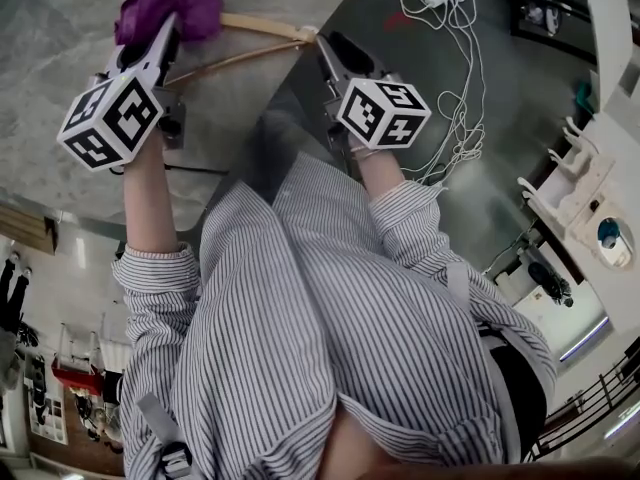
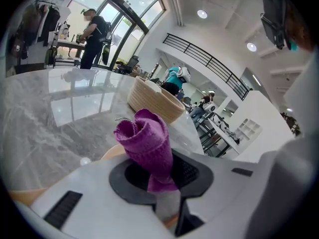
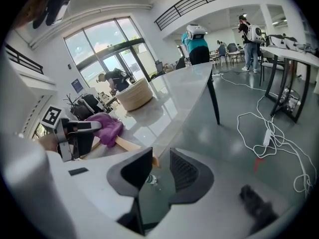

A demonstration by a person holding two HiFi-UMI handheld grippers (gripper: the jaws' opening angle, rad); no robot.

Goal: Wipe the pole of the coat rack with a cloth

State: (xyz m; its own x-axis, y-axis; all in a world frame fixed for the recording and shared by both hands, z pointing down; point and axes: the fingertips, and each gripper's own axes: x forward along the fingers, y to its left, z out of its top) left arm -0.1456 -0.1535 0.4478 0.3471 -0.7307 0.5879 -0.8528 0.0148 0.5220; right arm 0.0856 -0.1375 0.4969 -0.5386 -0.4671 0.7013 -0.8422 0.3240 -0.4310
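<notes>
Closest to the person, the left gripper (image 2: 160,178) is squeezed tight on a purple cloth (image 2: 147,143). The cloth is bunched up and sticks out past the jaws. The right gripper (image 3: 160,171) has its jaws almost together, and they seem to pinch the end of the wooden pole (image 1: 262,25).

The pole lies flat on the grey marble table (image 1: 60,18), and a second thin wooden bar (image 1: 235,61) lies just beside it. The two meet at the right gripper. The cloth sits on the other end of the pole.

I think the wiping is near its start or its end, but I cannot tell which. The bare wood between cloth and right gripper looks like the part left to rub.

The table edge runs slantwise right by the right gripper, so that end has little room. The marble by the cloth is open. Farther off on the table is a woven basket (image 3: 134,94). White cables (image 1: 462,78) lie on the dark floor.
</notes>
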